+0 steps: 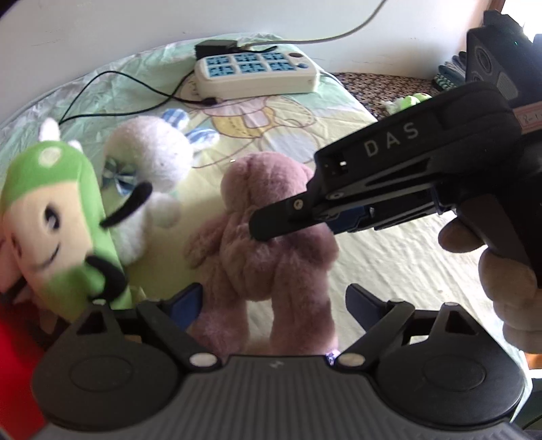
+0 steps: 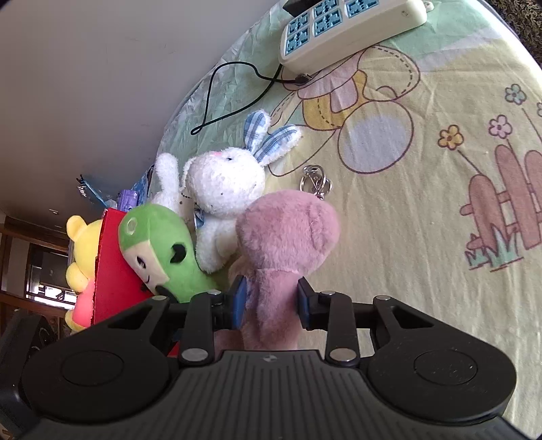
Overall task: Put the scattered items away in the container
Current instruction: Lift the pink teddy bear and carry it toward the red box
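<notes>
Four plush toys, one container, one keyring and one power strip show on the bed sheet (image 2: 440, 237). Far left of the right gripper's fingers stands the single red container (image 2: 115, 270), with one yellow bear (image 2: 81, 250) at its far side; whether that bear sits inside cannot be told. One green plush (image 2: 162, 243) leans on the container's near wall, just left of the fingers. One white rabbit (image 2: 223, 189) with checked blue ears lies ahead of them, touching the green plush.

The pink bear (image 2: 288, 230) stands upright between the fingers of the right gripper (image 2: 271, 298), whose blue pads are narrowed onto its body on both sides. In the left wrist view the left gripper (image 1: 274, 298) has its fingers spread wide, the bear's two legs hanging between them without pad contact; a hand (image 1: 501, 281) holds the right gripper's handle at that view's right edge.

Just beyond the bear's head lies the keyring (image 2: 315, 182). Farther ahead rests the white power strip (image 2: 349, 30), with one black cable (image 2: 233, 111) looping to its left.
</notes>
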Available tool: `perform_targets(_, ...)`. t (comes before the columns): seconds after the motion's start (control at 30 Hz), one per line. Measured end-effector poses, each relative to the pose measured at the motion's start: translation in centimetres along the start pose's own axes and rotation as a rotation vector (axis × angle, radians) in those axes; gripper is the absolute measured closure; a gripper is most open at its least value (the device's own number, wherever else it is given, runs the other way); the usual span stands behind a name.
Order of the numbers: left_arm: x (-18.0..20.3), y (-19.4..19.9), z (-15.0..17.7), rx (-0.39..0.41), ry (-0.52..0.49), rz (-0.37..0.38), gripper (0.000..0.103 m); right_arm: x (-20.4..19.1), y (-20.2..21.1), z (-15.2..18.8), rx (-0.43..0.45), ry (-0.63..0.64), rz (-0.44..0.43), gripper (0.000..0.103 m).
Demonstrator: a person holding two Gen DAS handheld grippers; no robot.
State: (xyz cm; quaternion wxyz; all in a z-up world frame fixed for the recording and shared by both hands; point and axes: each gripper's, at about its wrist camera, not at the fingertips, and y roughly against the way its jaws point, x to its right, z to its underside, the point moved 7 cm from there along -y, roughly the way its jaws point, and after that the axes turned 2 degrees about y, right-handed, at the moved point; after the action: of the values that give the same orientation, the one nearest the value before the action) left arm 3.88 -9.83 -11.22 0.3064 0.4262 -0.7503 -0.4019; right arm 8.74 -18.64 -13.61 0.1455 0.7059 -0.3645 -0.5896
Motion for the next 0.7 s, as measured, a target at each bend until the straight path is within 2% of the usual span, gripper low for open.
perform_targets(0.1,1.6,0.6,0.7,0.006,-0.041,0.040,0.014,0.5,1.1,0.8,-0.002,0.012,0.040,0.069)
perform_targets(0.2,3.4,1.0,1.7,-0.009,-0.068,0.114,0.016,0.8,1.7,2.0,-0.005,0.029,0.062,0.066)
perform_targets(0.27,4.3,0.4,2.3,-0.023,-0.111,0.084,0.015,1.1,1.8,2.4,0.007,0.016,0.068,0.064)
perform_targets(0.33,4.5,0.4,2.5,-0.015,-0.145,0.042,0.018,1.5,1.8,2.4,0.032,-0.025,0.057,0.063)
perform_targets(0.4,4.2,1.4,2.3,0.019,-0.152,0.030,0.020,1.8,1.7,2.4,0.060,-0.075,0.056,0.062)
perform_targets(0.47,3.6,2.6,2.1,0.064,-0.177,-0.019,0.017,1.6,1.3,2.7,0.072,-0.081,0.066,0.056)
perform_targets(0.5,3.4,2.8,2.1,0.075,-0.189,-0.041,0.011,1.5,1.2,2.9,0.077,-0.085,0.072,0.056)
perform_targets(0.6,2.5,2.4,2.3,0.076,-0.177,-0.062,0.011,1.4,1.4,3.2,0.101,-0.087,0.075,0.059)
perform_targets(0.7,1.3,0.9,2.9,0.032,-0.112,-0.042,0.024,1.3,1.8,3.7,0.111,-0.096,0.082,0.062)
